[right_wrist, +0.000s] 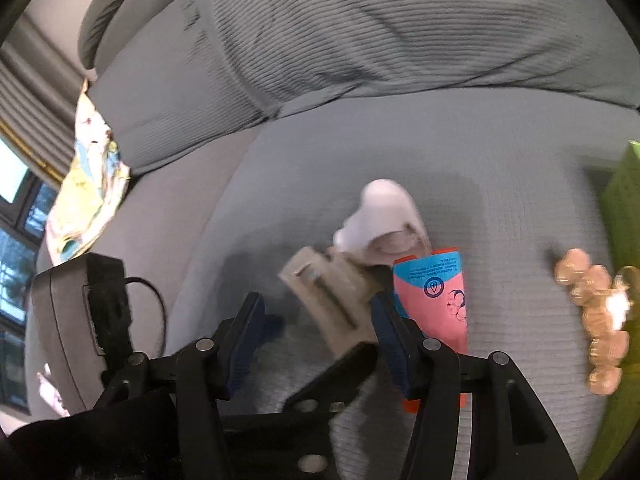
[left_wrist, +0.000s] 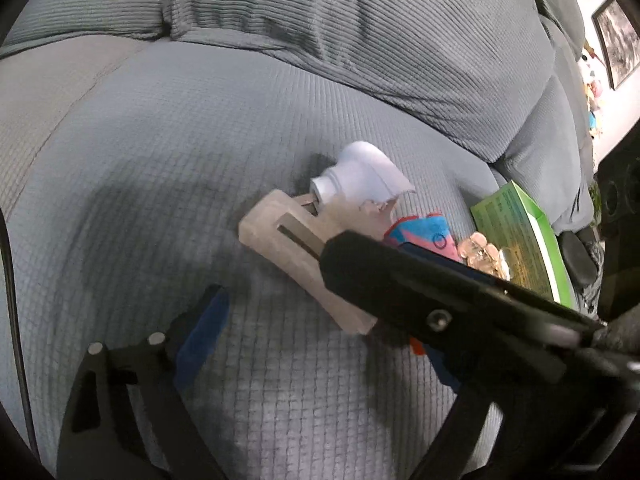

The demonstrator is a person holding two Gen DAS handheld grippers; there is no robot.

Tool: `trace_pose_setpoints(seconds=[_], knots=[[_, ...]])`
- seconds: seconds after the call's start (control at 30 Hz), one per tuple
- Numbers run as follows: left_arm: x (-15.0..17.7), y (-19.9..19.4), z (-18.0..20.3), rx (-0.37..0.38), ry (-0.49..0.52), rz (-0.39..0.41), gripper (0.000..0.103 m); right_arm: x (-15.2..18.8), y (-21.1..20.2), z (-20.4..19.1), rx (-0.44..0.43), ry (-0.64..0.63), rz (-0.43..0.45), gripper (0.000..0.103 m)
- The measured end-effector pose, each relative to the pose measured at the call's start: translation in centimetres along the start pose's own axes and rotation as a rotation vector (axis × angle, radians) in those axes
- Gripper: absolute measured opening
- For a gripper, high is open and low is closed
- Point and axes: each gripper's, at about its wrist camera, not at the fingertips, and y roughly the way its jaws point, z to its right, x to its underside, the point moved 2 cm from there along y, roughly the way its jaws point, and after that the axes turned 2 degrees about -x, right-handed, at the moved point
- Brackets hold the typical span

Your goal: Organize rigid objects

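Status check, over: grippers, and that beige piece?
Both grippers open: left, right. Beige piece between right's fingers, not gripped. White bottle and pink tube crowd it.

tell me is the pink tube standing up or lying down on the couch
Lying down: the pink tube rests flat on the sofa cushion, beside the beige tool.

Grey-blue ribbed sofa seat cushion (left_wrist: 168, 168), filling most of both views; matching back cushions (right_wrist: 360, 20) across the top. Framed pictures (left_wrist: 616, 40) are seen on a white wall at upper right of the left wrist view. Patterned yellow and pale blue cloth (right_wrist: 88, 176) is draped at left of the right wrist view; a window (right_wrist: 16, 216) is seen at far left; a grey padded armrest with a black cabled device (right_wrist: 76, 320) at lower left.
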Motion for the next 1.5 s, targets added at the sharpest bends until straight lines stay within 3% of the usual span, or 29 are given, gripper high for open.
trace_pose_setpoints(seconds=[0.07, 0.13, 0.27, 0.4, 0.47, 0.53, 0.73, 0.83, 0.93, 1.1, 1.13, 1.23, 1.4, 1.5], knots=[[0.0, 0.0, -0.2, -0.022, 0.002, 0.008, 0.07, -0.1, 0.4, -0.2, 0.003, -0.007, -0.001, 0.058], [-0.1, -0.1, -0.2, -0.021, 0.017, 0.021, 0.065, -0.2, 1.5, 0.3, 0.057, 0.018, -0.043, 0.056], [0.0, 0.1, 0.3, 0.086, 0.015, -0.005, 0.032, -0.4, 1.4, -0.5, 0.02, -0.011, -0.032, 0.057], [0.1, 0.1, 0.9, 0.07, 0.04, 0.001, 0.031, -0.4, 1.2, -0.5, 0.006, -0.015, -0.022, 0.056], [0.0, -0.3, 1.1, 0.088, 0.037, -0.006, 0.013, -0.3, 1.0, -0.6, -0.015, -0.018, -0.01, 0.056], [0.2, -1.1, 1.6, 0.086, 0.054, 0.008, 0.004, 0.2, 0.8, -0.7, -0.056, -0.023, 0.005, 0.056], [0.3, -1.5, 1.9, 0.102, 0.074, 0.015, 0.003, 0.2, 0.0, -1.7, -0.061, -0.048, 0.043, 0.056], [0.3, -2.3, 2.4, 0.151, 0.084, 0.025, 0.003, 0.3, -0.6, -1.8, -0.132, -0.041, 0.049, 0.046], [0.4, -2.8, 2.9, 0.157, 0.103, 0.044, 0.006, 0.4, -1.7, -2.2, -0.152, -0.052, 0.077, 0.046], [0.0, -3.6, 1.6, 0.081, 0.095, 0.071, 0.01, 0.5, -2.9, -1.9, -0.104, -0.019, 0.093, 0.046], [-0.1, -3.7, 1.3, 0.073, 0.088, 0.076, 0.016, 0.5, -3.2, -1.6, -0.104, -0.003, 0.095, 0.045], [-0.5, -3.8, 0.0, 0.045, 0.065, 0.079, 0.06, 0.3, -3.6, -0.6, -0.093, 0.053, 0.091, 0.046], [-0.5, -3.3, -0.6, 0.005, 0.068, 0.065, 0.065, 0.4, -2.3, 0.7, -0.169, 0.179, 0.006, 0.055], [-0.3, -2.5, -0.6, -0.046, 0.085, 0.04, 0.072, 0.5, -1.8, 1.0, -0.034, 0.185, -0.001, 0.067]])
